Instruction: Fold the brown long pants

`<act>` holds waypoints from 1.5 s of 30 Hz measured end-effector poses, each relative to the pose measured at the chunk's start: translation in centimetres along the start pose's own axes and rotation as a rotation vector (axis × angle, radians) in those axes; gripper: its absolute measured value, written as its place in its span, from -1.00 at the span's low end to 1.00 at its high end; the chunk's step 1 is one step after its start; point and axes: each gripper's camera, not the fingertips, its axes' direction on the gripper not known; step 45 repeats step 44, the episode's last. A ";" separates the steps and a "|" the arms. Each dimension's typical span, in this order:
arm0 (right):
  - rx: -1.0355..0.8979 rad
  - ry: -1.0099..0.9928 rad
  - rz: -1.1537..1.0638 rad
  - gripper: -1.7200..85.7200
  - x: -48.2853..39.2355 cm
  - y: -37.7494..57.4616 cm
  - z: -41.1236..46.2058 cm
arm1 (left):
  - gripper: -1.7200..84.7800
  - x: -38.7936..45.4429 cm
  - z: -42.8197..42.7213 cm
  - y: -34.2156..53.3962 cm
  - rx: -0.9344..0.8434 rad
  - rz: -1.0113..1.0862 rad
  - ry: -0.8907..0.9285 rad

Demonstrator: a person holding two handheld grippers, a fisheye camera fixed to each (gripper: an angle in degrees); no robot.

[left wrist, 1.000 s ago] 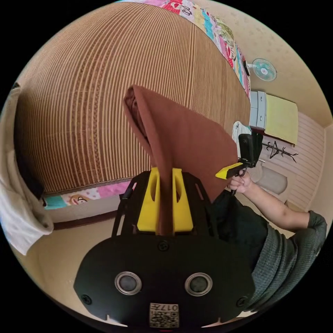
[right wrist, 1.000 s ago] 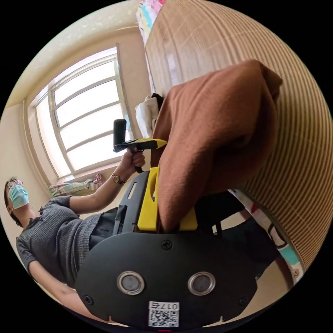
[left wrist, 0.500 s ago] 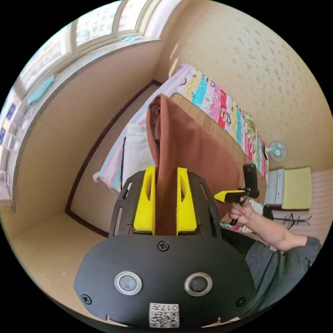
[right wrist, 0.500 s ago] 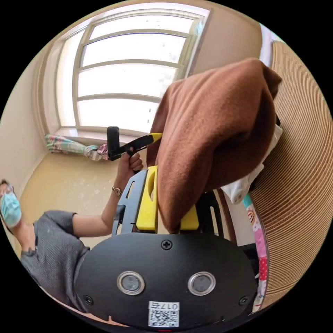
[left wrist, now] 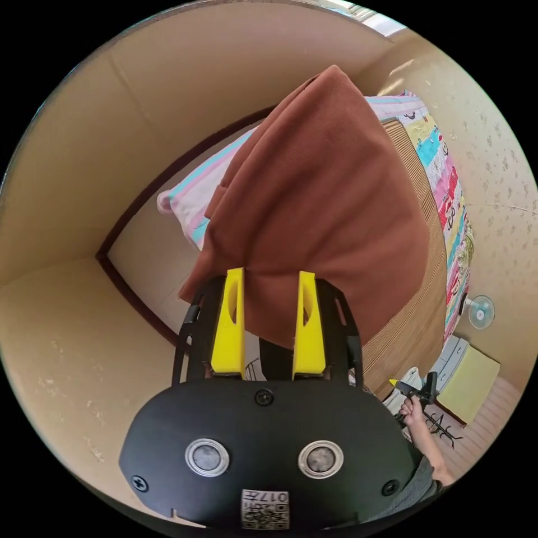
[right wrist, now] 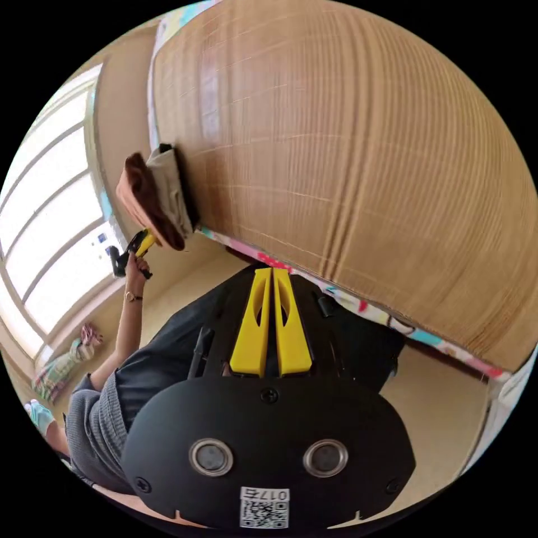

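The brown long pants (left wrist: 319, 196) are a folded bundle close in front of the left gripper view. My left gripper (left wrist: 268, 273) is open, its yellow jaws standing apart with the bundle's lower edge hanging between them. In the right gripper view the pants (right wrist: 140, 196) lie against a folded beige garment (right wrist: 168, 190) at the bed's end, with the left gripper (right wrist: 147, 240) at their edge. My right gripper (right wrist: 272, 270) is shut with nothing between its jaws, far from the pants. It also appears small in the left gripper view, the right gripper (left wrist: 395, 383) held in a hand.
A woven bamboo mat (right wrist: 336, 140) covers the bed over a colourful patterned sheet (left wrist: 448, 196). A window (right wrist: 45, 213) is beyond the bed's end. The person's arm (right wrist: 120, 342) reaches toward the pants. A small fan (left wrist: 481, 312) and a drawer unit (left wrist: 451, 358) stand by the far wall.
The right gripper let go of the pants, shut empty and drew well away along the bed. The left jaws widened, and the folded pants now rest at the bed's end.
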 end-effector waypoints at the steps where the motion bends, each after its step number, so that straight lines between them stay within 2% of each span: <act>1: 0.084 -0.014 0.170 -0.95 4.5 3.3 -3.0 | -0.65 -0.1 -0.1 -0.1 -0.005 -0.004 0.001; 2: 0.127 -0.040 0.255 -0.95 6.5 5.2 -4.3 | -0.65 -0.1 -0.2 -0.4 -0.017 -0.010 -0.001; 4: 0.323 -0.264 0.501 -0.95 12.4 13.1 -8.0 | -0.65 0.1 -0.5 -1.1 -0.043 -0.026 -0.020; 7: 0.592 -0.536 0.614 -0.95 14.9 21.4 -9.9 | -0.65 -0.2 -0.8 -1.8 -0.074 -0.058 -0.041; 10: 0.713 -0.686 0.644 -0.95 14.6 25.9 -9.7 | -0.65 -1.0 -1.2 -1.9 -0.094 -0.107 -0.031; 16: 0.691 -0.843 0.617 -0.95 13.5 28.2 -11.4 | -0.66 -2.5 -3.0 -2.9 -0.237 -0.054 -0.010; 19: 0.746 -0.886 0.572 -0.95 13.5 28.5 -15.3 | -0.81 -3.2 -6.5 0.1 -0.130 -0.061 -0.113; 22: 0.784 -0.949 0.479 -0.95 13.3 28.2 -19.6 | -0.84 -4.3 -6.7 4.8 -0.030 -0.096 0.007; 25: 0.754 -0.959 0.401 -0.95 13.5 28.0 -23.4 | -0.87 -4.9 -2.0 10.4 -0.105 -0.212 0.021; 27: 0.715 -0.926 0.387 -0.95 14.1 28.2 -25.2 | -0.89 -3.6 3.6 15.7 -0.219 -0.273 0.001; 31: 0.637 -0.876 0.422 -0.95 17.5 30.3 -28.1 | -0.94 1.3 12.3 23.3 -0.342 -0.263 0.052; 35: 0.598 -0.890 0.484 -0.93 21.2 33.0 -29.7 | -0.97 9.2 19.0 27.8 -0.453 -0.090 -0.023; 38: 0.601 -0.913 0.546 -0.90 24.4 35.5 -32.0 | -0.98 15.9 20.6 29.3 -0.449 0.121 -0.078; 43: 0.889 -1.092 0.561 -0.81 29.9 40.4 -39.8 | -0.98 25.2 23.2 34.9 -0.407 0.467 -0.167; 45: 0.919 -1.112 0.559 -0.80 30.5 40.8 -40.6 | -0.98 26.6 24.7 36.6 -0.423 0.551 -0.211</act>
